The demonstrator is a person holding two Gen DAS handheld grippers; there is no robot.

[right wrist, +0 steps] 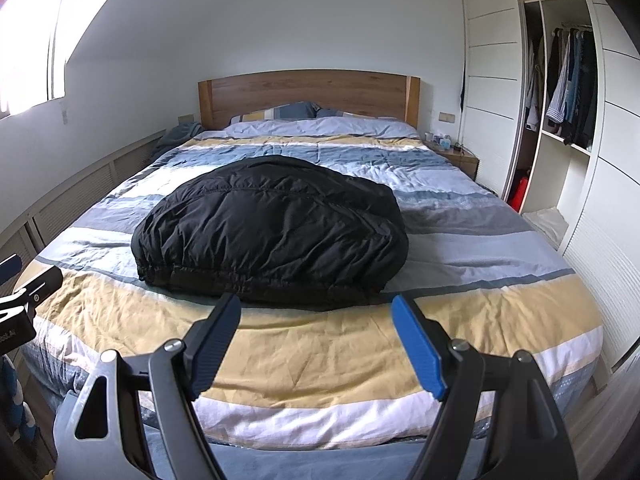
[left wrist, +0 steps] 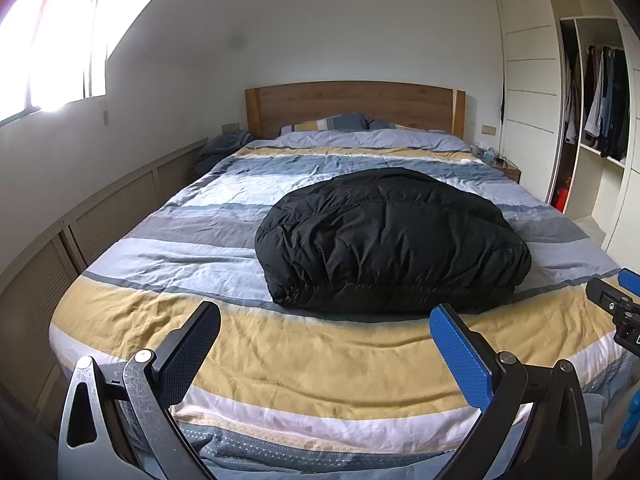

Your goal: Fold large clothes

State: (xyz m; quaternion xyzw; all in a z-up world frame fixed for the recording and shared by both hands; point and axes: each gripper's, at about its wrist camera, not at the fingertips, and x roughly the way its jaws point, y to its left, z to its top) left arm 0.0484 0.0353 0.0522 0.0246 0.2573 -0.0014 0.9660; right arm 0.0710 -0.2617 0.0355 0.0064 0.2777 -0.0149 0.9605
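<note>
Black padded jacket (left wrist: 390, 240) lies folded into a rounded bundle on the bed (left wrist: 280, 356), roughly midway along the mattress and toward the foot end, its gathered hem facing the foot edge. Striped duvet under it: yellow, white, blue and grey bands, wrinkled.

Left gripper (left wrist: 325, 326) hangs over the foot edge of the bed, jaws spread wide, nothing between them; one black pad, one blue. It sits short of the jacket, not touching it.

Right gripper (right wrist: 316, 320) is beside it over the same foot edge, jaws likewise wide apart and empty, tips just short of the jacket's hem. Each gripper shows at the margin of the other's view.

Wooden headboard (right wrist: 308, 94) at the far end, pillows (right wrist: 288, 112) against it. Open wardrobe (right wrist: 568, 92) with hanging clothes along the right side of the bed; small bedside table (right wrist: 460, 158) near the head corner. Bright window (left wrist: 60, 40) on the left wall.
</note>
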